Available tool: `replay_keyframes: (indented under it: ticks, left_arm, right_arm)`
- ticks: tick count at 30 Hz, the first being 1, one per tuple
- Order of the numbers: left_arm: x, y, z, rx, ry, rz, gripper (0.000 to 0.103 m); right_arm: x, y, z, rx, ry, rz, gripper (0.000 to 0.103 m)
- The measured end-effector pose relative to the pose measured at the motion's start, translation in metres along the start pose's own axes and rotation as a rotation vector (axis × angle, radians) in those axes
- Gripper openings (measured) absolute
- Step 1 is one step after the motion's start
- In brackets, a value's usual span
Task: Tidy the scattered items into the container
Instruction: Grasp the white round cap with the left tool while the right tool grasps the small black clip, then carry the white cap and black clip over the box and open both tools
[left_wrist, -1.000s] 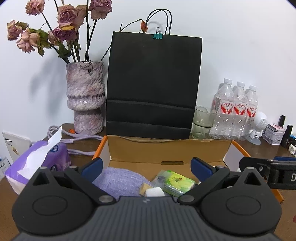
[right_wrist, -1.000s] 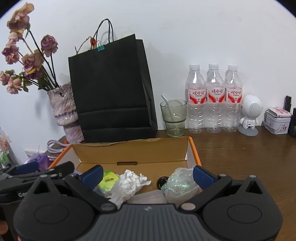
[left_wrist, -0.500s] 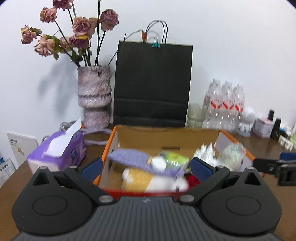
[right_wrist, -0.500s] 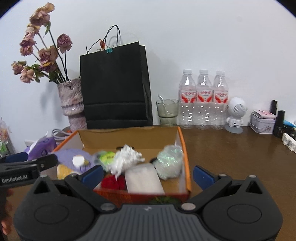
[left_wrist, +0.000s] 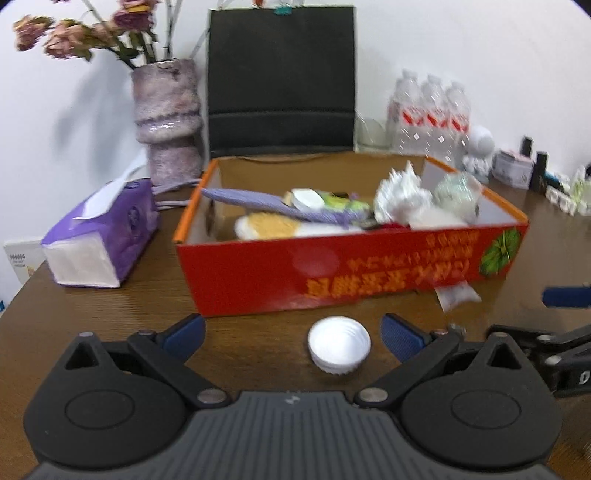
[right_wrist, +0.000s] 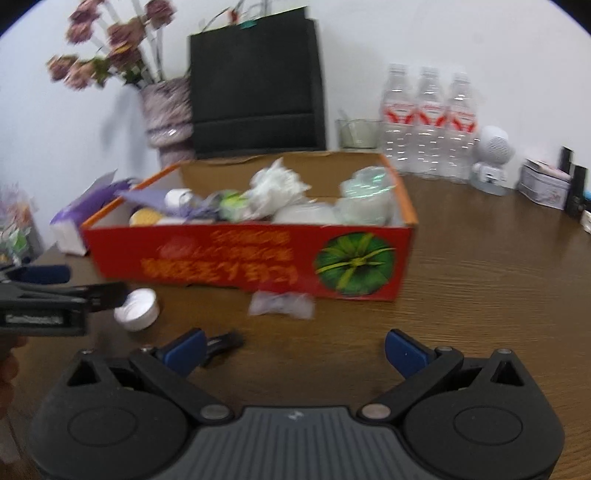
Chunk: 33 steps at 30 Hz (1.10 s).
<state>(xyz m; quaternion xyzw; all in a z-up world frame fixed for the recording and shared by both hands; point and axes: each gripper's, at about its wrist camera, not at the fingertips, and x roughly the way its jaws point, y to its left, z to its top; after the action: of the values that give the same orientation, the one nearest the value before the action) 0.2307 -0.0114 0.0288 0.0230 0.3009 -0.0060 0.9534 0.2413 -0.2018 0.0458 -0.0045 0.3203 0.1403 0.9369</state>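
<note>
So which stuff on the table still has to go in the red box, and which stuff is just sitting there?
For the job:
red box
white cap
small clear packet
small black item
left gripper and right gripper, both open

Just sitting there:
tissue pack
vase
black bag
water bottles
glass
white figure
small tin

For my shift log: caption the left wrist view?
Open left gripper over a white cap lying before the filled red box.
</note>
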Motion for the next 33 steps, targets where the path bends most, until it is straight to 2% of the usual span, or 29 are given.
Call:
replay_keyframes:
  ticks: [4, 7, 9, 10, 11, 12, 13, 14, 15, 17, 20, 24, 33]
  left_arm:
    - [0.010, -0.002, -0.003, 0.022, 0.014, -0.013, 0.102]
    - [0.014, -0.003, -0.003, 0.043, 0.009, -0.009, 0.096]
    - [0.018, -0.001, -0.002, 0.050, 0.015, -0.008, 0.094]
    - [0.020, 0.000, -0.002, 0.049, 0.022, -0.018, 0.086]
    - [0.023, 0.000, -0.003, 0.052, 0.036, -0.040, 0.072]
    - [0.025, 0.000, -0.004, 0.057, 0.052, -0.064, 0.065]
    - [0.024, 0.001, -0.005, 0.051, 0.048, -0.092, 0.050]
    - [0.022, 0.002, -0.005, 0.055, 0.048, -0.114, 0.040]
    - [0.019, 0.001, -0.005, 0.062, 0.048, -0.118, 0.041]
    - [0.016, 0.002, -0.008, 0.061, 0.037, -0.120, 0.041]
    - [0.013, 0.005, -0.010, 0.044, 0.037, -0.134, 0.041]
    - [0.008, 0.012, -0.007, 0.002, 0.026, -0.153, 0.041]
    - [0.003, 0.017, -0.006, -0.022, 0.013, -0.152, 0.041]
  right_arm:
    - [0.011, 0.015, -0.004, -0.035, 0.027, -0.007, 0.103]
    - [0.018, 0.022, -0.005, -0.036, 0.038, 0.000, 0.101]
    - [0.021, 0.027, -0.005, -0.039, 0.042, 0.000, 0.094]
    - [0.023, 0.029, -0.004, -0.042, 0.046, 0.005, 0.092]
    - [0.024, 0.032, -0.004, -0.050, 0.047, 0.007, 0.090]
    - [0.025, 0.036, -0.004, -0.067, 0.045, 0.003, 0.084]
    - [0.024, 0.040, -0.004, -0.086, 0.038, 0.005, 0.078]
    - [0.022, 0.041, -0.004, -0.091, 0.035, 0.022, 0.063]
    - [0.019, 0.042, -0.004, -0.090, 0.030, 0.029, 0.041]
    - [0.015, 0.040, -0.005, -0.092, 0.026, 0.026, 0.018]
    - [0.011, 0.033, -0.007, -0.081, 0.025, 0.036, 0.015]
    - [0.005, 0.030, -0.009, -0.086, 0.008, 0.029, 0.015]
    - [-0.005, 0.018, -0.007, -0.055, -0.039, 0.032, 0.015]
